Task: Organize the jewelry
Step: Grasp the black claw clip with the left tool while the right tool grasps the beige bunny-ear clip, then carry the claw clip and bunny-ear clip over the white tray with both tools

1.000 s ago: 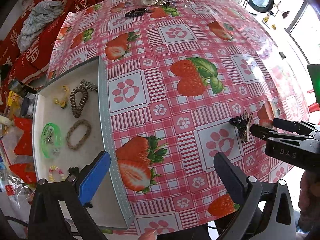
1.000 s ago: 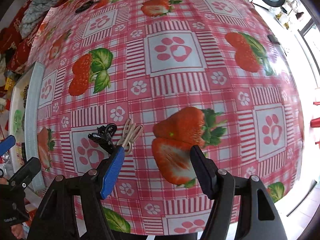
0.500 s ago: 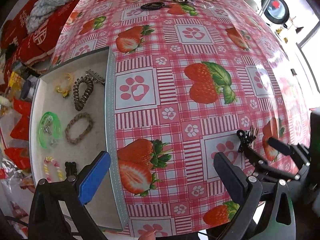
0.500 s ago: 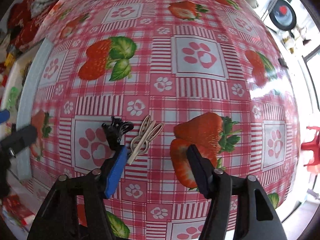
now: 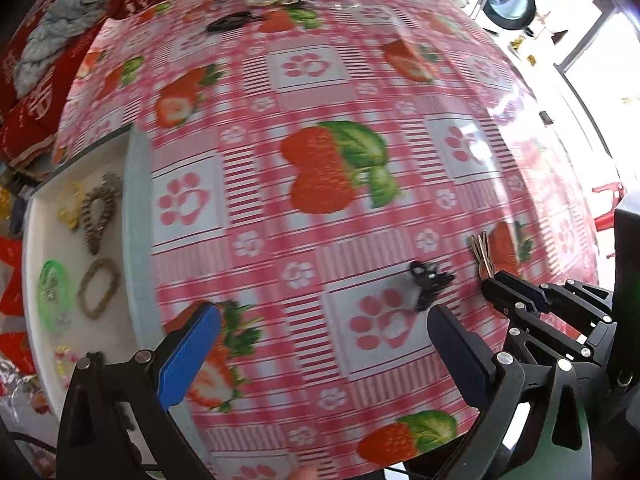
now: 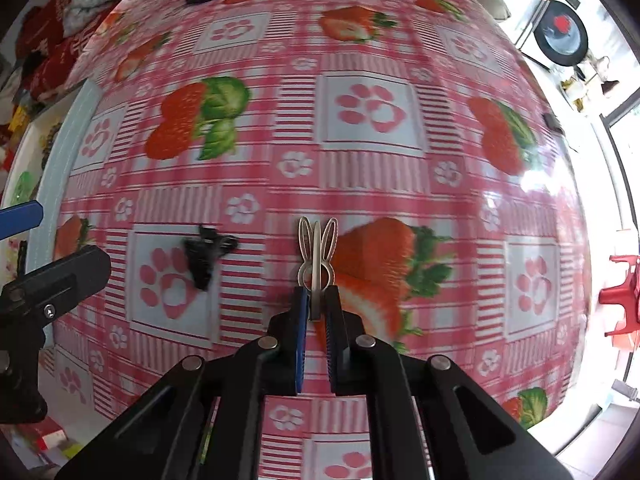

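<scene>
Two grippers in view. My right gripper has its fingers pinched onto the tail of a beige rabbit-shaped metal hair clip over the strawberry-print tablecloth. My left gripper is spread wide, holding nothing. Black hair clip lies just beside it. White tray sits at the table's left edge; cloth between is open.

We're looking at a home living space; a strawberry-print oilcloth is covering the surface; red plastic chair is standing by bright windows; clothes are lying heaped.
</scene>
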`<state>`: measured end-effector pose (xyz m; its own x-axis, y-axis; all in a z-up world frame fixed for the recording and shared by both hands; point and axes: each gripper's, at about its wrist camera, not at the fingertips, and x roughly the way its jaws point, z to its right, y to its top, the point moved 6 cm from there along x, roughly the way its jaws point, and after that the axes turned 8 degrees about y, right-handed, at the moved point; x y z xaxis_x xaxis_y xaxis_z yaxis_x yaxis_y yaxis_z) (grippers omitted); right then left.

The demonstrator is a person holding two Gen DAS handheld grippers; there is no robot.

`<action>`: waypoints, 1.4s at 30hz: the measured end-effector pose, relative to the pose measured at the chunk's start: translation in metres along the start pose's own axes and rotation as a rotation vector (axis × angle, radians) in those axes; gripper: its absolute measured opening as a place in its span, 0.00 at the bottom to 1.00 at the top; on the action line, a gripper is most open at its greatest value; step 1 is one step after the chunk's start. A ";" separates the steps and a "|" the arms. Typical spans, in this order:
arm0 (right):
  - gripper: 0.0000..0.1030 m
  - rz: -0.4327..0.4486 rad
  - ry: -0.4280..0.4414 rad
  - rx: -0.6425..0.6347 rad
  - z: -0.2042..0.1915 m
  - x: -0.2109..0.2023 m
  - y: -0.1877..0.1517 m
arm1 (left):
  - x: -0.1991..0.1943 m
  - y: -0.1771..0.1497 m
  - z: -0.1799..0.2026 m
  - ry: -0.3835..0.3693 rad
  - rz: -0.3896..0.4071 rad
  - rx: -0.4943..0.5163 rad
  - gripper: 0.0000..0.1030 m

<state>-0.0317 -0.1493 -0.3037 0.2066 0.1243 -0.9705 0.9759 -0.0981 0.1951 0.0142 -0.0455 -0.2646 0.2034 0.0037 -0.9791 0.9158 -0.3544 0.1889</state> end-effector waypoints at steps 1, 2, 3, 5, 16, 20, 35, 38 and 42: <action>0.09 0.001 -0.001 0.006 0.005 -0.001 -0.001 | 0.002 0.001 0.004 -0.012 -0.002 0.006 1.00; 0.09 0.003 0.003 0.012 0.008 -0.002 -0.002 | 0.004 0.002 0.009 -0.025 -0.004 0.012 1.00; 0.09 0.004 0.005 0.019 0.013 -0.003 -0.003 | 0.005 0.003 0.013 -0.030 -0.005 0.017 1.00; 0.08 0.005 0.009 0.034 0.019 -0.004 -0.005 | 0.009 0.004 0.021 -0.045 -0.008 0.031 1.00; 0.08 0.008 0.072 0.101 0.062 -0.013 -0.008 | 0.030 0.005 0.063 -0.096 -0.048 0.116 0.50; 0.08 0.008 0.085 0.110 0.075 -0.017 -0.007 | 0.030 0.007 0.071 -0.114 -0.036 0.129 0.22; 0.09 0.037 0.181 0.147 0.073 -0.041 0.017 | -0.017 0.016 0.042 -0.129 0.053 0.056 0.22; 0.09 0.045 0.197 0.134 0.064 -0.047 0.027 | -0.029 0.015 0.023 -0.120 0.076 0.027 0.22; 0.09 0.055 0.215 0.101 0.048 -0.054 0.041 | -0.039 0.010 -0.001 -0.097 0.101 -0.019 0.22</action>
<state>-0.0066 -0.2069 -0.2502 0.2797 0.3228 -0.9042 0.9530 -0.2071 0.2209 0.0161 -0.0485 -0.2240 0.2613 -0.1218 -0.9576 0.8989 -0.3309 0.2873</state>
